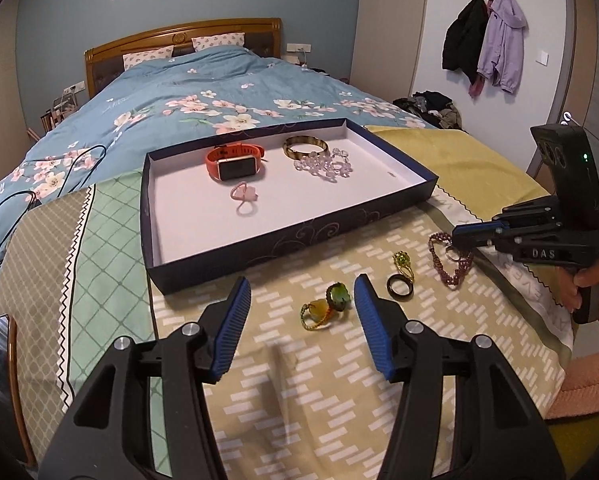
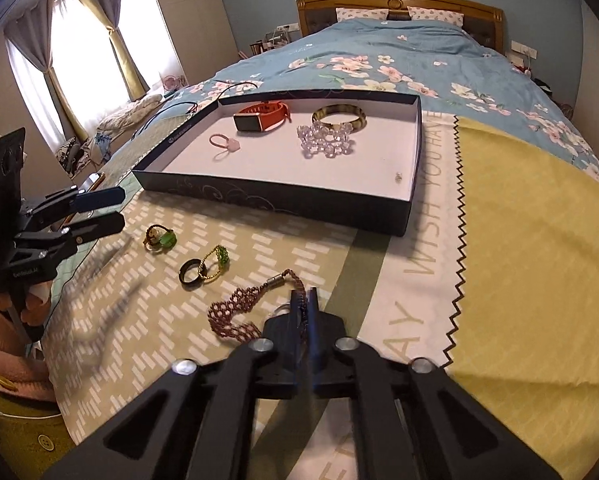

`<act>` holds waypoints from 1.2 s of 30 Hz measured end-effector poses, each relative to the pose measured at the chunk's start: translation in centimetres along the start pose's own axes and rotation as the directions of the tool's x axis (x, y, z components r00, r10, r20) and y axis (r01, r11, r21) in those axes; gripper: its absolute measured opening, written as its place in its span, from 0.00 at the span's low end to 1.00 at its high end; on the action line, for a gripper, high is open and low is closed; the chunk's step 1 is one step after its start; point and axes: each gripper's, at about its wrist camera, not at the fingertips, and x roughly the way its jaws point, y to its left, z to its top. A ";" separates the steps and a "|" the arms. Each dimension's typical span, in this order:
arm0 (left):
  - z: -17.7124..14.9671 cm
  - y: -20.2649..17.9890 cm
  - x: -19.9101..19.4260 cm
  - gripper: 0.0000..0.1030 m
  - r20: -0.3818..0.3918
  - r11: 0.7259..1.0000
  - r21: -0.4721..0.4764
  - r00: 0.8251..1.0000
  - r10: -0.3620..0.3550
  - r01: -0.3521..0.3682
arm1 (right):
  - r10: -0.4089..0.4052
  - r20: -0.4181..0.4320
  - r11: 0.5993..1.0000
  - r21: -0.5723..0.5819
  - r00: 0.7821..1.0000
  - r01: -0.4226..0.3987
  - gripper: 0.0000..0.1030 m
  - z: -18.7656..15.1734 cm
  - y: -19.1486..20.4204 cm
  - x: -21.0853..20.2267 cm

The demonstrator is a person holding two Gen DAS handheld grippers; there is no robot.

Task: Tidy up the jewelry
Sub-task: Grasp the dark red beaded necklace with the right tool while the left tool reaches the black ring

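Nearest, the left gripper (image 1: 301, 308) hangs with jaws spread over a green-and-amber beaded ring (image 1: 325, 306) on the patterned cloth (image 1: 299, 380), not touching it. Just beyond lie a plain black ring (image 1: 400, 287) and a green beaded gold ring (image 1: 402, 263). The right gripper (image 2: 304, 300) is clenched at the woven purple bead bracelet (image 2: 239, 304); whether it pinches a strand I cannot tell. Farther off, the shallow dark box tray (image 1: 259, 252) holds a red-strapped smartwatch (image 1: 235, 162), pink ring (image 1: 244, 196), clear crystal bracelet (image 1: 325, 164) and amber bangle (image 1: 305, 146).
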 end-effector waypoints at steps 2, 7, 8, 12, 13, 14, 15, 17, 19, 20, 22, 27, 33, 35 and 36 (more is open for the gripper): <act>-0.1 0.0 -0.1 0.52 -0.001 1.000 0.004 1.000 0.001 -0.001 | 0.001 0.014 1.000 0.001 1.000 -0.001 0.01 0.1 0.1 -0.4; -0.4 -0.4 -0.2 0.52 -0.012 0.999 0.031 1.000 -0.015 0.015 | 0.011 0.050 1.000 -0.018 0.999 -0.010 0.01 0.5 0.9 -1.2; -0.5 -0.6 -0.1 0.51 -0.014 0.999 0.037 1.000 -0.015 0.015 | 0.015 0.055 1.000 -0.021 0.998 -0.014 0.01 0.7 1.1 -1.4; -0.7 -1.0 0.1 0.50 -0.027 0.998 0.063 1.000 -0.016 0.017 | 0.033 0.082 0.999 -0.041 0.996 -0.030 0.01 1.0 1.9 -2.0; -0.7 -1.1 0.2 0.50 -0.029 0.998 0.067 0.999 -0.019 0.021 | 0.034 0.087 0.999 -0.044 0.996 -0.030 0.01 1.1 2.0 -2.0; -0.7 -1.2 0.3 0.49 -0.029 0.997 0.071 0.999 -0.019 0.021 | 0.036 0.093 0.998 -0.047 0.995 -0.032 0.01 1.2 2.1 -2.2; -0.7 -1.2 0.4 0.48 -0.029 0.997 0.072 0.999 -0.019 0.021 | 0.039 0.098 0.998 -0.047 0.994 -0.034 0.01 1.3 2.1 -2.3; -0.6 -1.4 0.4 0.45 -0.030 0.997 0.073 0.999 -0.027 0.029 | 0.045 0.107 0.998 -0.045 0.993 -0.041 0.01 1.4 2.2 -2.5; -0.2 -1.9 0.4 0.45 -0.024 0.995 0.078 0.998 -0.053 0.055 | 0.046 0.112 0.998 -0.042 0.993 -0.041 0.01 1.5 2.2 -2.6; -0.1 -2.2 0.4 0.44 -0.021 0.994 0.084 0.997 -0.072 0.073 | 0.047 0.114 0.998 -0.039 0.992 -0.043 0.01 1.5 2.2 -2.6; 0.2 -3.5 0.6 0.44 -0.019 0.985 0.106 0.991 -0.131 0.133 | 0.048 0.118 0.998 -0.034 0.992 -0.045 0.01 1.4 2.1 -2.7; 0.7 -5.9 2.7 0.42 -0.071 0.968 0.167 0.982 -0.176 0.186 | 0.057 0.127 0.998 -0.030 0.990 -0.053 0.01 1.5 2.2 -2.8; 1.1 -6.7 6.3 0.32 -0.178 0.969 0.169 0.973 -0.149 0.180 | 0.065 0.133 0.998 -0.025 0.989 -0.062 0.01 1.6 1.9 -2.8; 1.1 -6.6 6.8 0.30 -0.189 0.970 0.163 0.970 -0.151 0.183 | 0.066 0.136 0.998 -0.025 0.989 -0.063 0.01 1.6 1.9 -2.8; 1.2 -6.5 7.0 0.24 -0.189 0.970 0.160 0.970 -0.150 0.181 | 0.068 0.137 0.998 -0.025 0.988 -0.065 0.01 1.6 1.9 -2.8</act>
